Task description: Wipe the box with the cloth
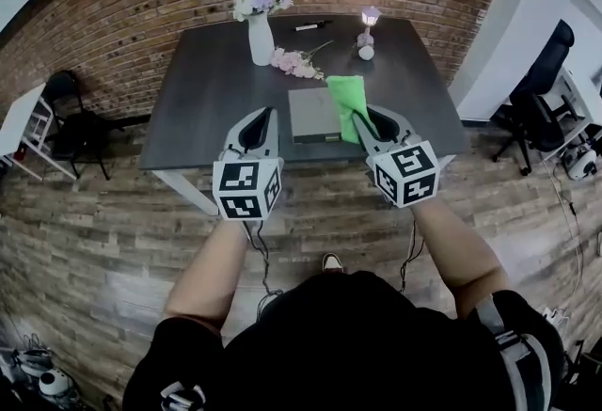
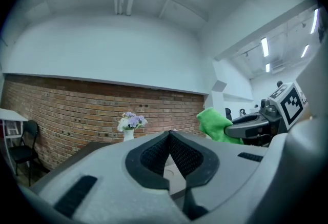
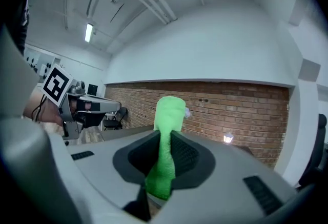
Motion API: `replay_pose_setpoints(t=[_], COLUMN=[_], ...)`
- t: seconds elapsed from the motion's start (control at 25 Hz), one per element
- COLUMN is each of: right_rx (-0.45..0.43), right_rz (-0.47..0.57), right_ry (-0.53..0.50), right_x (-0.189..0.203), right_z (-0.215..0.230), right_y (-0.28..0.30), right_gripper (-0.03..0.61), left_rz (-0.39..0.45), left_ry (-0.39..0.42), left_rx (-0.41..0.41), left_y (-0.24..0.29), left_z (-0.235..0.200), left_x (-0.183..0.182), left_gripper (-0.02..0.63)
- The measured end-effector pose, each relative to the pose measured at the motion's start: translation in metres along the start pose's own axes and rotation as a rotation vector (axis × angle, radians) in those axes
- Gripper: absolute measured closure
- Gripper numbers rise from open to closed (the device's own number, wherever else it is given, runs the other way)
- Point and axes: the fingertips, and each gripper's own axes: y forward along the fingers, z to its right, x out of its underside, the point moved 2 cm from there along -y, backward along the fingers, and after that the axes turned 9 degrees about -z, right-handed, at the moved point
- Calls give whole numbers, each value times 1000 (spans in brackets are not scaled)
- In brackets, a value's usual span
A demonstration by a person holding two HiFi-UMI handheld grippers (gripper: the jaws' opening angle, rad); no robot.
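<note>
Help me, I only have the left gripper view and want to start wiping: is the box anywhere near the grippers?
Observer: Yes. The head view shows a flat grey box on the dark table, ahead of and between the left gripper and the right gripper.
Operator: Is the right one really gripping the cloth?
Observer: Yes. The right gripper view shows its jaws shut on the green cloth, which sticks up past them.
Operator: Is the cloth on the box?
Observer: In the head view it overlaps the box's right edge, but I cannot tell whether they touch.
</note>
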Motion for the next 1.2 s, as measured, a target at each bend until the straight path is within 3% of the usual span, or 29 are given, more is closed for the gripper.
replay_pose_setpoints(t=[0.32, 0.52, 0.68, 0.96, 1.2], right_rx=[-194, -306, -348, -380, -365], right_rz=[-86, -152, -207, -350, -474], right_ry=[-9, -37, -63, -144, -233], right_x=[22, 37, 46, 73, 101], right_z=[10, -16, -42, -97, -117], right_y=[77, 121, 160, 229, 269], right_gripper=[522, 521, 520, 520, 520], left_rz=[-92, -152, -166, -174, -194], left_ry=[-71, -121, -139, -152, -161], left_rx=[-100, -144, -162, -96, -4], left_y=[49, 56, 64, 105, 148], left_z=[-13, -48, -87, -164, -211], left_x=[24, 48, 59, 76, 91], left_gripper=[606, 606, 606, 606, 606])
